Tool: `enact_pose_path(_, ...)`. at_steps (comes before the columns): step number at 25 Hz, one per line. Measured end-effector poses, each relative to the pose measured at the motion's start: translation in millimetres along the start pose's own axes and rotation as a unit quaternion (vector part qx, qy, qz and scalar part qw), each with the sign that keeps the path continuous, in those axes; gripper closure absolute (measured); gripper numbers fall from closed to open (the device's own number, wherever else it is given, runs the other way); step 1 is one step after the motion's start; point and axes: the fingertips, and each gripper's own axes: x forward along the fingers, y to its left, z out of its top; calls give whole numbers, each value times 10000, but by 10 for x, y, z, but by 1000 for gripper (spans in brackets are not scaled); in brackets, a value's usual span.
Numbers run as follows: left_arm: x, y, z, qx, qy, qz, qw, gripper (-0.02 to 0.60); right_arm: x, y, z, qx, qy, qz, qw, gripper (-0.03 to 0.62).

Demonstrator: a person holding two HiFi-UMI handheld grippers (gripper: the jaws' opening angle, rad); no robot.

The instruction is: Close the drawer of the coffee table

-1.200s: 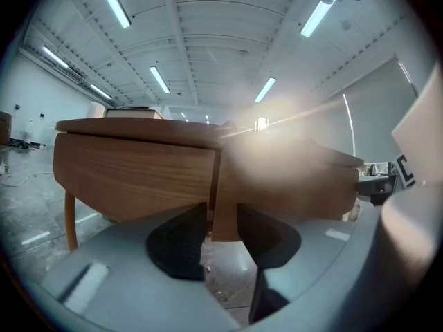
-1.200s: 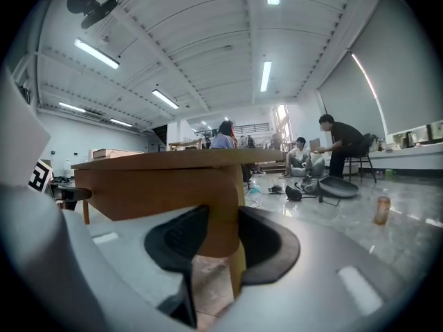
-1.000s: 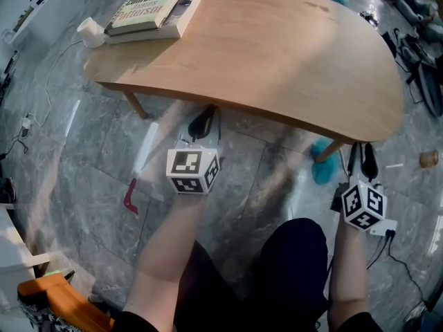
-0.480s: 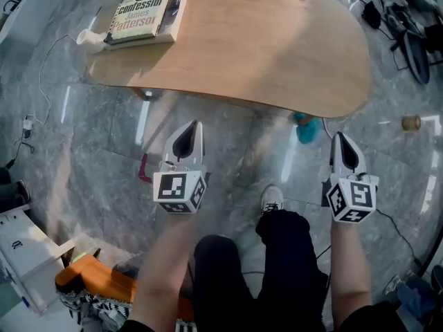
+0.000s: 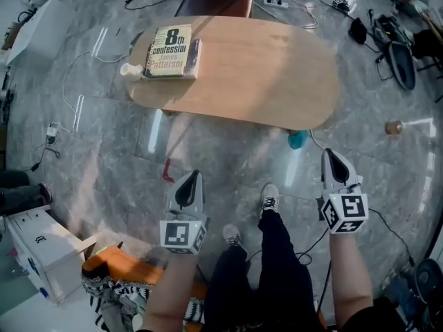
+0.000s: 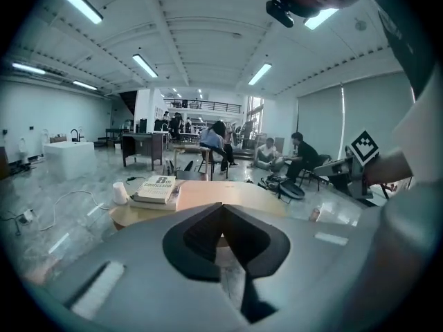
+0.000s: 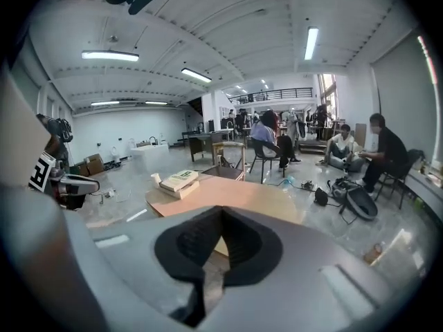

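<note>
Wide hall, grey marble floor [image 5: 104,151], strip lights [image 6: 145,66] overhead. Oval wooden counter [image 5: 277,75] out on the floor, well ahead of both claws, its drawer not in sight. Book [image 5: 172,50] at the counter's left end. Closed and empty above the floor: left claw [image 5: 194,178], right claw [image 5: 331,159].

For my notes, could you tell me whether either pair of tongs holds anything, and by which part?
Nothing is held: the left tongs and right tongs are both shut and empty.
</note>
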Motion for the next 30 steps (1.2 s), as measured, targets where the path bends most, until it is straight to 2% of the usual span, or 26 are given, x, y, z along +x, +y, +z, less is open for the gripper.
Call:
enact_pose_path(3,-358,-43,404,-24,-41,-23,10000,577,-341,105,371,68,-80,20,9999,594)
enact_pose_path(6,-746,-111,786,-72,-237,-237,9994,577,-752,278,703,162,-264,-8,9995,593)
enact_pose_path(9,-1217,-175,1136,34,-445,-426,9981,577,-1218,564,982,231,-527,28,9983,594)
enact_pose_path(14,-1849,-195,1449,-88,-770,-622,9951,577,-1881,1090,1310,298,-917,140,9952,593)
enact_pose_path(17,-2294,-295,1448,-154,-834,-908,9922,577,-2307,1478,1301,282,-1027,260,9940,593)
enact_pose_path(23,-3028,-601,1195,-322,-681,-1398,9873,577,-3047,2132,985,242,-974,618,9930,594)
enact_pose_path(30,-3678,-1078,889,-420,-428,-1691,9838,577,-3777,2515,601,24,-680,996,9927,593)
